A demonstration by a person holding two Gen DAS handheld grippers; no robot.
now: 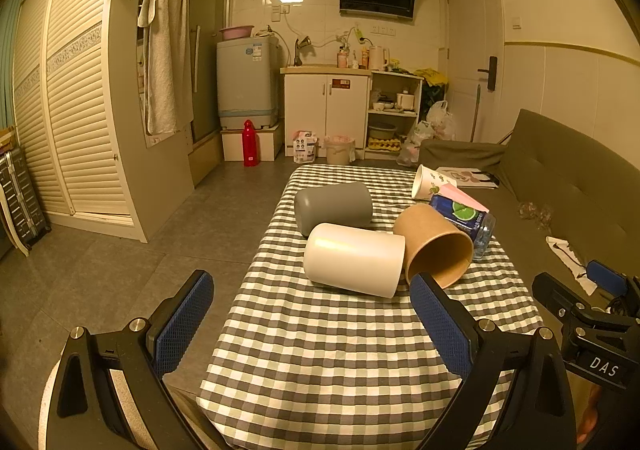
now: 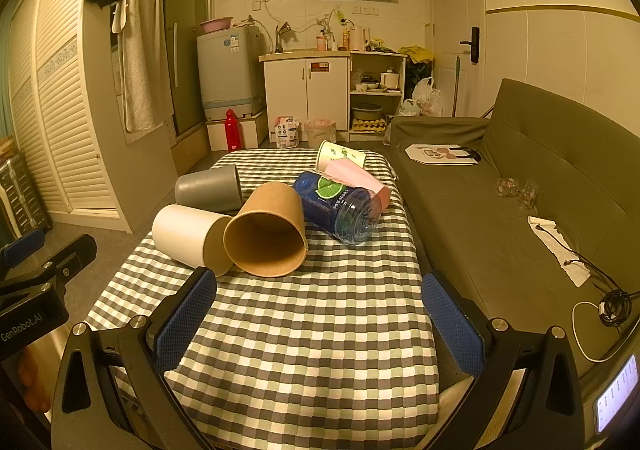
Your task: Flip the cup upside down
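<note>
Several cups lie on their sides on a checkered table (image 1: 320,350) (image 2: 320,330). A white cup (image 1: 354,259) (image 2: 186,234) lies beside a brown paper cup (image 1: 438,244) (image 2: 266,230) whose mouth faces me. A grey cup (image 1: 334,206) (image 2: 209,188) lies behind them. A printed paper cup (image 1: 430,180) (image 2: 340,156) and a pink cup (image 1: 464,198) (image 2: 358,178) lie at the far right. My left gripper (image 1: 312,290) is open and empty, just short of the white cup. My right gripper (image 2: 320,290) is open and empty, just short of the brown cup.
A blue plastic bottle (image 1: 468,220) (image 2: 340,210) lies on its side next to the brown cup. A green sofa (image 2: 520,210) runs along the table's right side, with small glasses (image 2: 516,188) and a cable (image 2: 600,302) on it. Floor lies to the left.
</note>
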